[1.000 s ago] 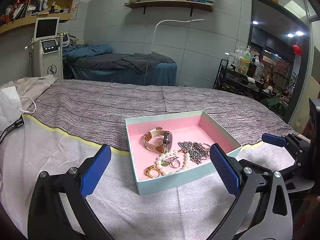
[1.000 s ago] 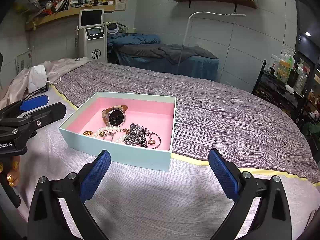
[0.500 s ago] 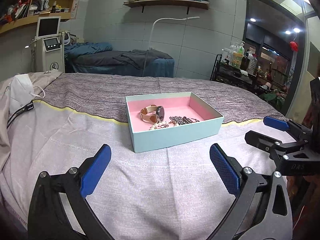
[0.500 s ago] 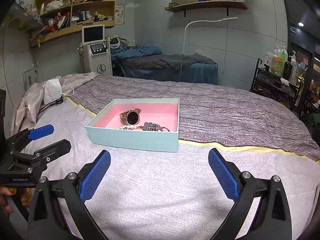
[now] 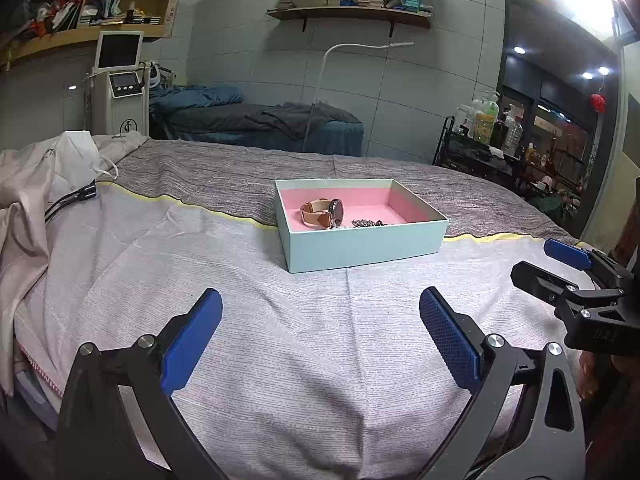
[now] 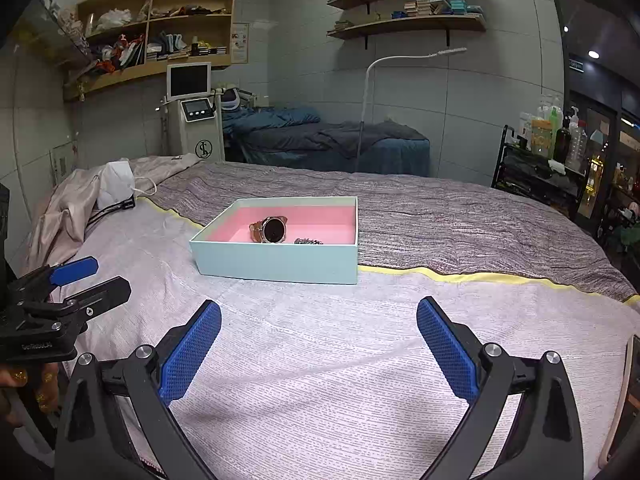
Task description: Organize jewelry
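Note:
A pale teal box (image 5: 360, 244) (image 6: 276, 262) with a pink lining sits on the bed. Inside it stands a watch (image 5: 326, 214) (image 6: 272, 230) with a tan strap, and a silver chain (image 5: 366, 223) (image 6: 308, 241) lies beside it. The near wall hides the rest of the box floor. My left gripper (image 5: 320, 336) (image 6: 82, 276) hangs open over the pale sheet, well short of the box, holding nothing. At the box's right, my right gripper (image 6: 318, 338) (image 5: 556, 260) is also open and empty.
The bed has a pale lilac sheet (image 5: 280, 320) in front and a grey striped blanket (image 5: 240, 172) behind. Crumpled cloth, a white mask and a black cable (image 5: 68, 200) lie at the left. A trolley with bottles (image 5: 484, 140) stands at the right.
Both grippers have drawn back and lowered away from the box, which now looks smaller and farther. Its near wall now hides the pearls and rings seen earlier. Both stay open.

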Motion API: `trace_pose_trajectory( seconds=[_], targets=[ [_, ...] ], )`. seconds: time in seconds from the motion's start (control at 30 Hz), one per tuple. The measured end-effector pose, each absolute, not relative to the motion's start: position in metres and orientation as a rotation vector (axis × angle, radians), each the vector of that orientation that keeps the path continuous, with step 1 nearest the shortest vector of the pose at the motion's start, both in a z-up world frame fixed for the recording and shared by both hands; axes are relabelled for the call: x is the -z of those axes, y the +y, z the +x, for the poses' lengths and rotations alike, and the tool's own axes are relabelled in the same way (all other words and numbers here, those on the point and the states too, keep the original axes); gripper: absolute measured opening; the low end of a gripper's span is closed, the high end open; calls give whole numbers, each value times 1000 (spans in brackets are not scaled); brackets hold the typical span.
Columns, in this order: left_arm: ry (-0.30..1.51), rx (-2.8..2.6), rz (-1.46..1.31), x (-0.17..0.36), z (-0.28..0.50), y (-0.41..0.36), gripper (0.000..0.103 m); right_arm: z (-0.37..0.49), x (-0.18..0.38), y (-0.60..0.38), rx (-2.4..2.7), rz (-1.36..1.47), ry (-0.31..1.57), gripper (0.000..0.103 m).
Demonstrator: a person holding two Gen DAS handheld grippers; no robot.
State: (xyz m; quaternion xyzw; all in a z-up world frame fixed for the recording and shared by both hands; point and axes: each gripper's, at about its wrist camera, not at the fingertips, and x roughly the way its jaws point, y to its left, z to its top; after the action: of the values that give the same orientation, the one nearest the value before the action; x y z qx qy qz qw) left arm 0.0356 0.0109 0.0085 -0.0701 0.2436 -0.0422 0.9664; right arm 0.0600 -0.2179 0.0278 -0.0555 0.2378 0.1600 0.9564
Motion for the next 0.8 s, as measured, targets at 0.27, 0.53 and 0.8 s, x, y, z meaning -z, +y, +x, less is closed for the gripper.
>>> trace_pose_trajectory(
  seconds=[0.27, 0.53, 0.8],
  targets=[
    [432, 84, -167, -9, 9, 6, 97, 30, -31, -218, -306, -116, 400, 96],
    [419, 81, -206, -5, 0, 9, 97, 17, -30, -223, -303, -83, 381, 96],
    [407, 59, -199, -5, -4, 11, 97, 12, -27, -223, -281, -86, 378, 96]
  ],
)
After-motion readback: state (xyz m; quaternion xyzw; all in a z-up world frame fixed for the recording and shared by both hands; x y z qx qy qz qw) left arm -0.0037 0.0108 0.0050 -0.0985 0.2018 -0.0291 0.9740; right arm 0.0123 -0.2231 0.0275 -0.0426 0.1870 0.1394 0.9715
